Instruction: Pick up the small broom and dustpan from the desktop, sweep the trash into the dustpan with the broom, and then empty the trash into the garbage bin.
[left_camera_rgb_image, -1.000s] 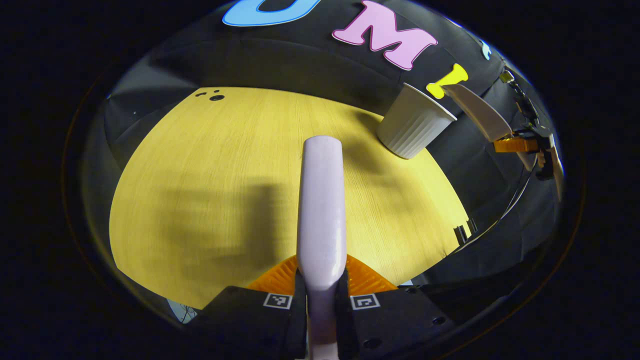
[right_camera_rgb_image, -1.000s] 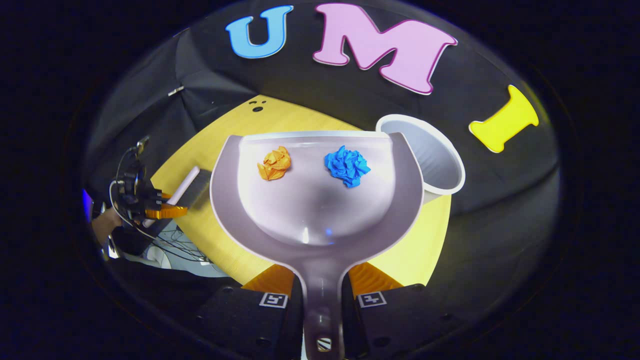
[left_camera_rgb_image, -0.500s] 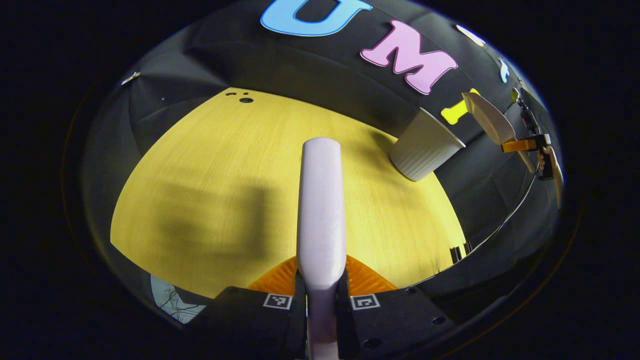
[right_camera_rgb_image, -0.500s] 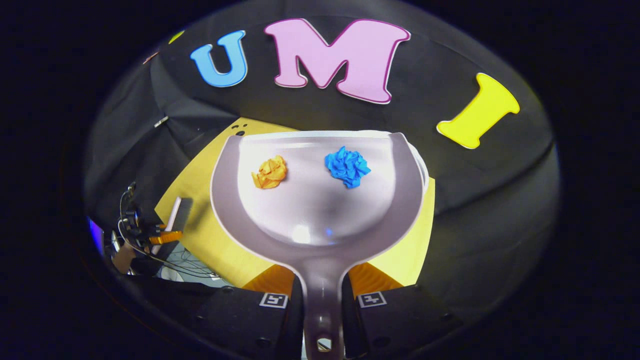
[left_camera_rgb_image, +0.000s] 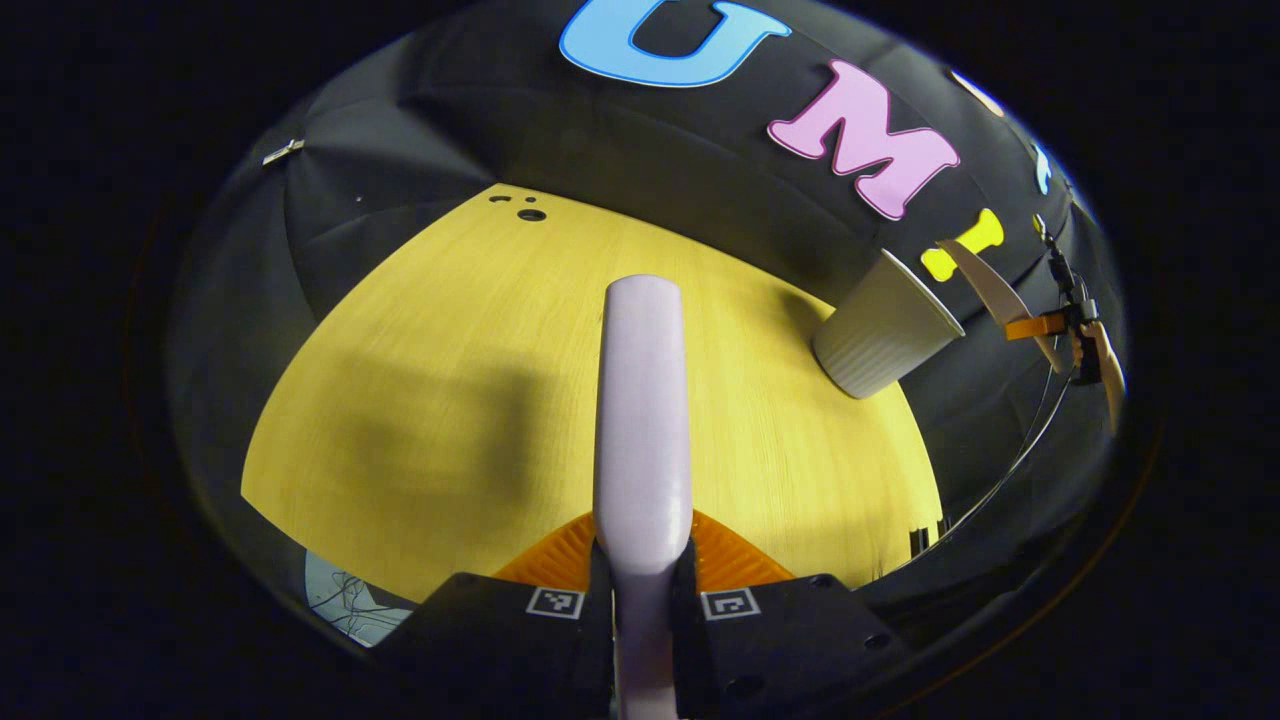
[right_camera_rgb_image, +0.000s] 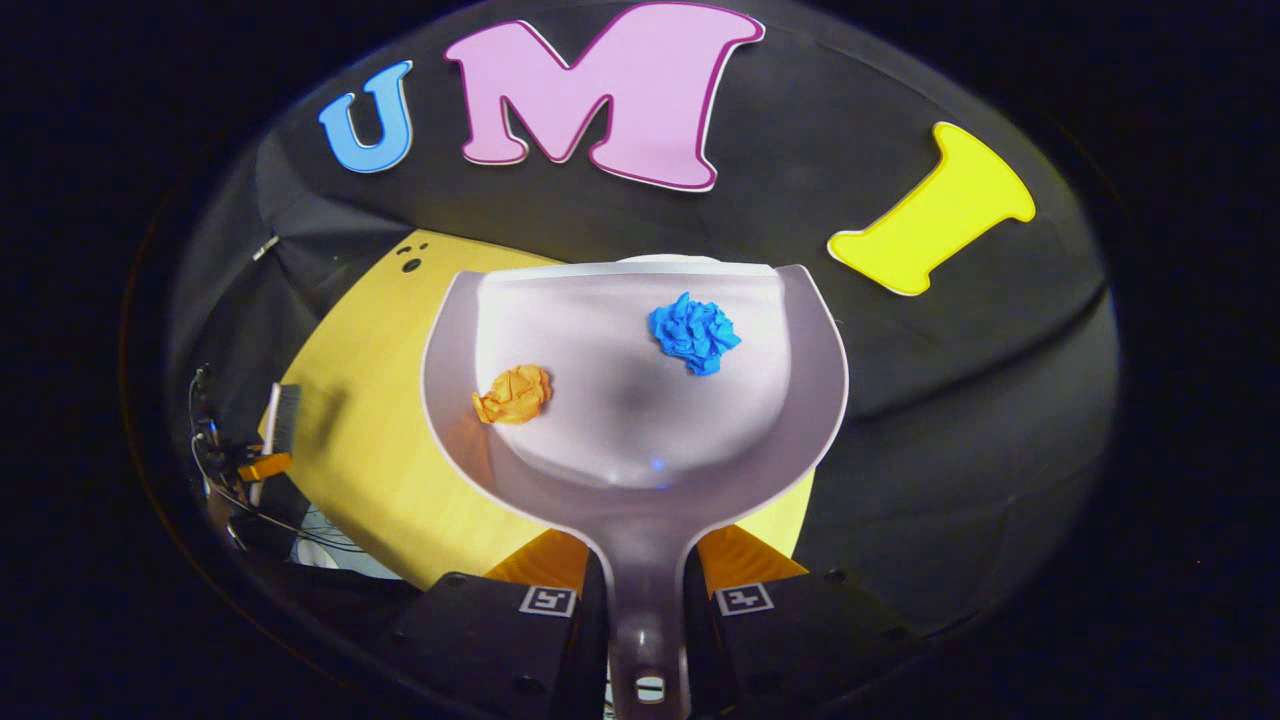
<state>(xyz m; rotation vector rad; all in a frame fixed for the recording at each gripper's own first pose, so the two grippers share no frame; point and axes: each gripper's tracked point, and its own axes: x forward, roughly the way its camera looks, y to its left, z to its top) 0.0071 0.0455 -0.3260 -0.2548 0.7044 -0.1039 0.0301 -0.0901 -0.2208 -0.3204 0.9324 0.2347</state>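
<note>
Dustpan handle clamped in the right gripper jaws, pan ahead of them carrying an orange paper ball and a blue paper ball. Broom handle pinched in the left gripper jaws, reaching forward above the yellow table. White garbage bin stands on the table ahead-right of those jaws.

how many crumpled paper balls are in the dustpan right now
2. The orange paper ball lies on the left of the dustpan, nearer the handle; the blue paper ball lies right of centre, near the front lip. None looks hidden.
</note>
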